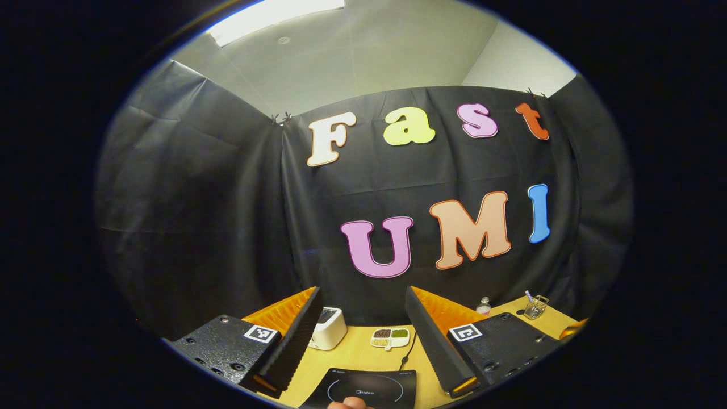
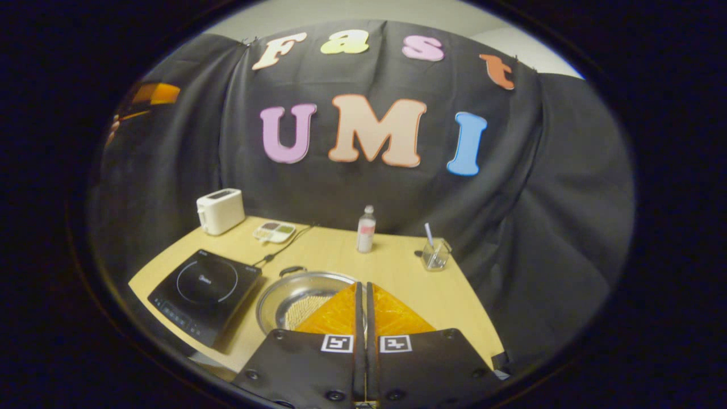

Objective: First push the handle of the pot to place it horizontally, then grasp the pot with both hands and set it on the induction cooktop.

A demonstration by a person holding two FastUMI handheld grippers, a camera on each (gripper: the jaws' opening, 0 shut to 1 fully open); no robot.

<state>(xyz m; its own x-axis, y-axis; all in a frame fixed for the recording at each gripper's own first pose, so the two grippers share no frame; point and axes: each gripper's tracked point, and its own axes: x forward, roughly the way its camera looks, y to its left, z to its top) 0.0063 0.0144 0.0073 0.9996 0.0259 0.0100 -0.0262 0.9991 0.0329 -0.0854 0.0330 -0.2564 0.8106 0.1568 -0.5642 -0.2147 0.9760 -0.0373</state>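
Left gripper [image 1: 363,318] held wide open above the table, facing the booth wall.

Between its spread fingers [image 1: 295,335] lies the yellow tabletop [image 1: 358,355], with the black induction cooktop [image 1: 366,388] nearest at the bottom edge, its cord [image 1: 410,351] trailing back. Farther off sit a white toaster [image 1: 328,328] and a divided dish of beans [image 1: 389,337]. Beyond the right-hand finger stand a small bottle [image 1: 483,307] and a glass cup [image 1: 535,307].

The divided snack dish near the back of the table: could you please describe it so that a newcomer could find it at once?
Start at the yellow table and go to its far edge by the black cloth wall. Between the white toaster and the clear bottle lies the small divided dish, flat and pale, the one thing there holding dark and green fillings in separate compartments.
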